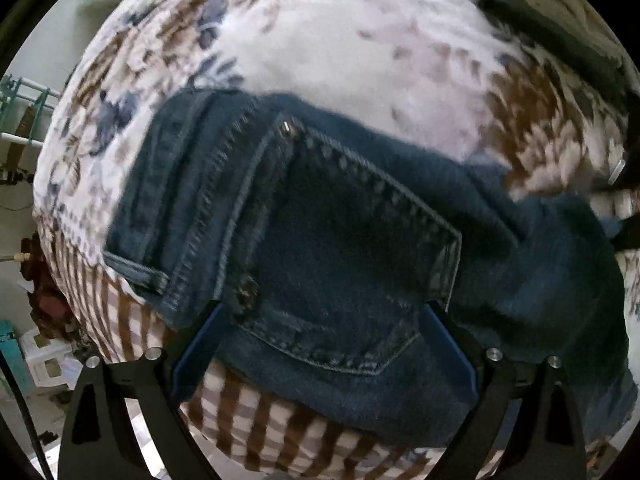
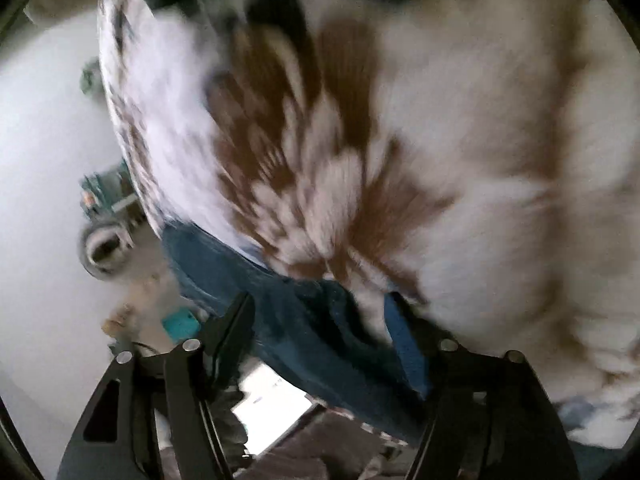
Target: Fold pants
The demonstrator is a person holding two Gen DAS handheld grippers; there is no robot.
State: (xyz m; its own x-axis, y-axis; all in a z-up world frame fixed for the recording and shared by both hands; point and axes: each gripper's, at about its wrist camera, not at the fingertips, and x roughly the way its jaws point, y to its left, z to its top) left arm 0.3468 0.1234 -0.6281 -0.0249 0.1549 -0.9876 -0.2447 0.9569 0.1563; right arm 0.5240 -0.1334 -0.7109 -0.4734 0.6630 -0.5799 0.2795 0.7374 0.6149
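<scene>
**Denim half-gathered on a patterned bedspread**

Denim pants [image 1: 340,240] lie spread on a bedspread [image 1: 320,40] printed in white, brown and blue, with a brown-checked border along the near edge. The left wrist view looks straight down on the seat of the pants: waistband to the left, a stitched back pocket [image 1: 352,264] in the middle.

The left gripper [image 1: 324,344] hangs over that pocket with its jaws wide apart — the blue pads stand either side of the pocket's lower end and nothing is pinched between them.

The right wrist view is badly blurred. The right gripper [image 2: 320,320] has a bunched fold of denim sitting between its fingers, and the jaws are drawn partway in; the right-hand pad seems to touch the cloth, but whether both pads press on it I cannot tell.

Judged from this, the step in hand is carrying one part of the pants across for a fold. To do it well, the right grip should be firm on all gathered layers before any further travel — a loose hold will let layers slip. The left gripper would best press or pin the seat so the pants do not drag, and the carried edge should land square on the matching seam.
</scene>
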